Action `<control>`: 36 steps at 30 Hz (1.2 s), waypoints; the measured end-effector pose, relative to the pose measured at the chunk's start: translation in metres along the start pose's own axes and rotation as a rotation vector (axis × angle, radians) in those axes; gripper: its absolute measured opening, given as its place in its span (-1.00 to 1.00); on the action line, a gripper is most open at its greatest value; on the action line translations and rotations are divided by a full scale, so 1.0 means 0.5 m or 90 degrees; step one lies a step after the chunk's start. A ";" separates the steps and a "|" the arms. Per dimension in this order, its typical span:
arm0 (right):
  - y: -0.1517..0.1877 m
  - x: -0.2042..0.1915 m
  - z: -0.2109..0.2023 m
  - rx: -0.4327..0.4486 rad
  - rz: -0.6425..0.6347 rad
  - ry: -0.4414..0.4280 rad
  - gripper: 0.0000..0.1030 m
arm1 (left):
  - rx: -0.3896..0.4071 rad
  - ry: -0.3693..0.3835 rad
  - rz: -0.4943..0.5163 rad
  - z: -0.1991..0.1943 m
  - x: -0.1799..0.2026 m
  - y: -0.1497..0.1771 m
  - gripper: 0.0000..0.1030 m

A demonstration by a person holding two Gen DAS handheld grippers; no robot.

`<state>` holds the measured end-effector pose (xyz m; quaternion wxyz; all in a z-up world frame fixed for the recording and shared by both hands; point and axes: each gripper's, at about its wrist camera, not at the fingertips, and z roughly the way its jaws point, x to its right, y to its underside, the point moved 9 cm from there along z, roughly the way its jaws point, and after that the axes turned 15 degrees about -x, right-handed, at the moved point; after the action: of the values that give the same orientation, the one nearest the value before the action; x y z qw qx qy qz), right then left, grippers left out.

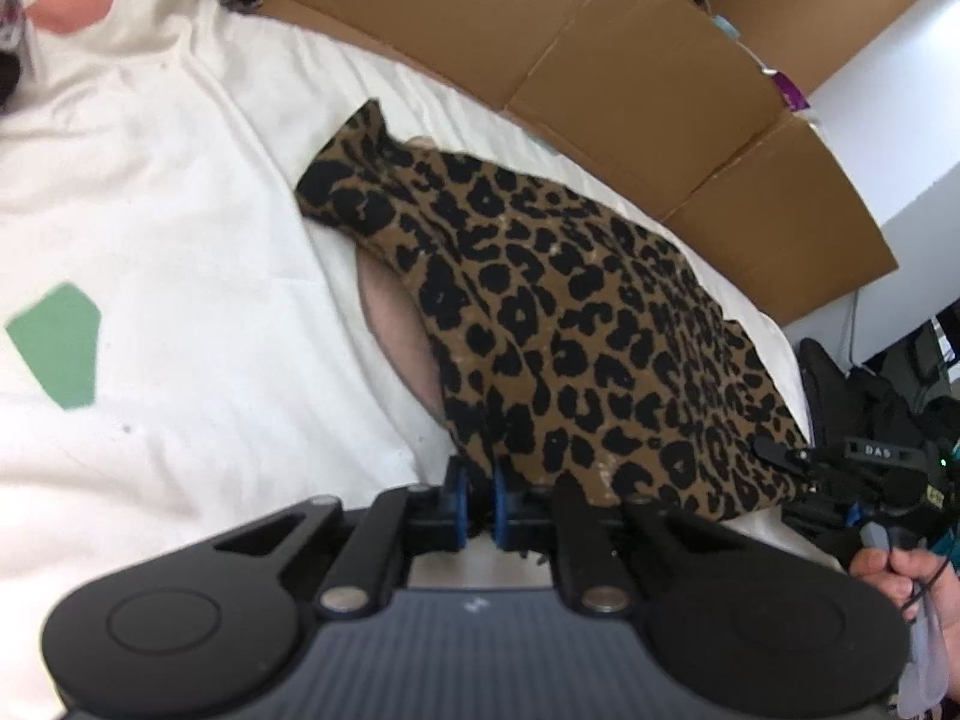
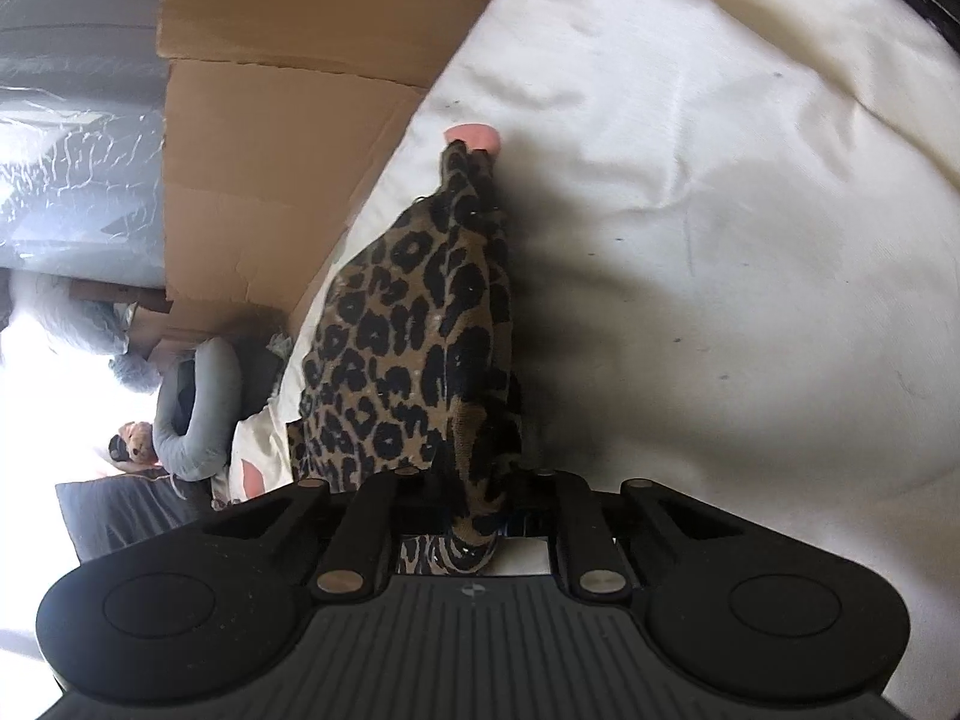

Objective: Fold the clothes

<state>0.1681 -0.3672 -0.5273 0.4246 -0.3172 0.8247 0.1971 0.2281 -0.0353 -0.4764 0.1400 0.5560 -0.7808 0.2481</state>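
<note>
left gripper point(image 1: 477, 495) pinching leopard-print garment point(image 1: 570, 324) (near corner), right gripper point(image 2: 480, 504) clamping its other edge

The only readable text is the white lettering "DAS" on a black part of the right gripper point(image 1: 780, 456), seen in the left wrist view. Nothing else is legible.

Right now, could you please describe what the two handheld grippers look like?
The left gripper is matte black with blue pads on its fingers, silver pivot pins and a ribbed grey body flanked by two round discs. The right gripper has the same black linkage, silver pins and ribbed grey body. Seen from the left camera, it carries white lettering, a small green light and thin black cables.
</note>
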 end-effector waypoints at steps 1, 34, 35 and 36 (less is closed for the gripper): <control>0.003 -0.003 -0.003 -0.002 -0.003 -0.001 -0.80 | 0.000 0.001 0.000 -0.008 0.002 0.000 -0.84; 0.095 -0.057 -0.037 -0.106 -0.118 0.076 -0.82 | -0.206 -0.040 -0.007 0.002 0.053 0.052 -0.85; 0.089 -0.059 -0.040 -0.101 -0.119 0.077 -0.82 | -0.214 -0.037 -0.009 0.009 0.056 0.050 -0.85; 0.083 -0.061 -0.042 -0.096 -0.121 0.079 -0.82 | -0.222 -0.033 -0.011 0.015 0.059 0.048 -0.85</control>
<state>0.1408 -0.3390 -0.4877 0.3648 -0.4365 0.7984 0.1974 0.1960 -0.0570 -0.4737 0.2162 0.5362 -0.8106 0.0931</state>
